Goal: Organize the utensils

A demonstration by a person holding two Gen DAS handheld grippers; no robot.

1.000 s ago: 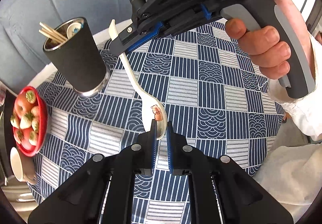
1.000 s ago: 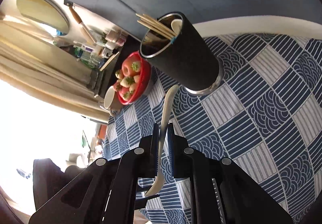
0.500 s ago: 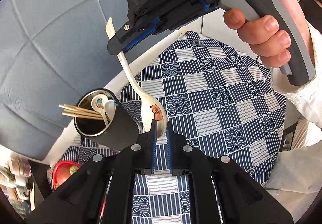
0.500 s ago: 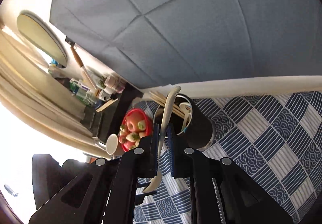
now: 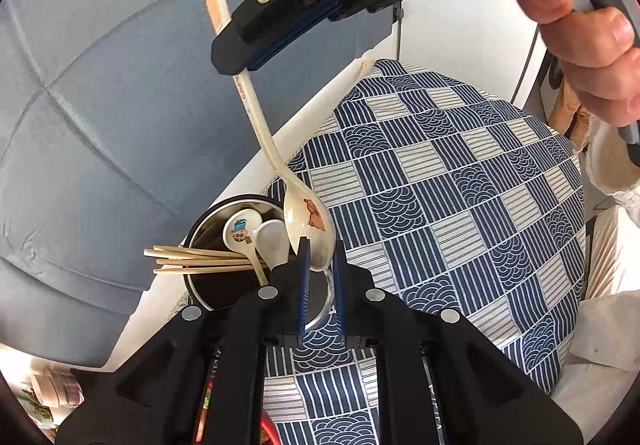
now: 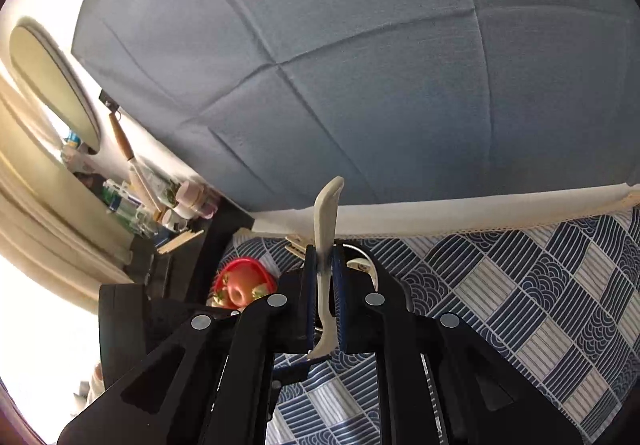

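Left tongs (image 5: 319, 259), bottom centre of the left view: nearly closed, jaws easing apart, spoon (image 5: 308, 223) bowl loosely between the tips, seemingly steadied over the cup (image 5: 208, 285) just left. Right tongs (image 5: 240, 53), upper centre: clamped on the spoon's handle, bowl hung downward for dropping in beside the chopsticks (image 5: 192, 261).

Blue-grey padded wall (image 6: 360, 65), patterned tablecloth (image 5: 460, 205), cluttered side shelf (image 6: 152, 197), bright daylight

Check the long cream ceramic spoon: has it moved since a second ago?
Yes. The cream spoon has been carried off the tablecloth; its bowl now hangs beside the black utensil cup.
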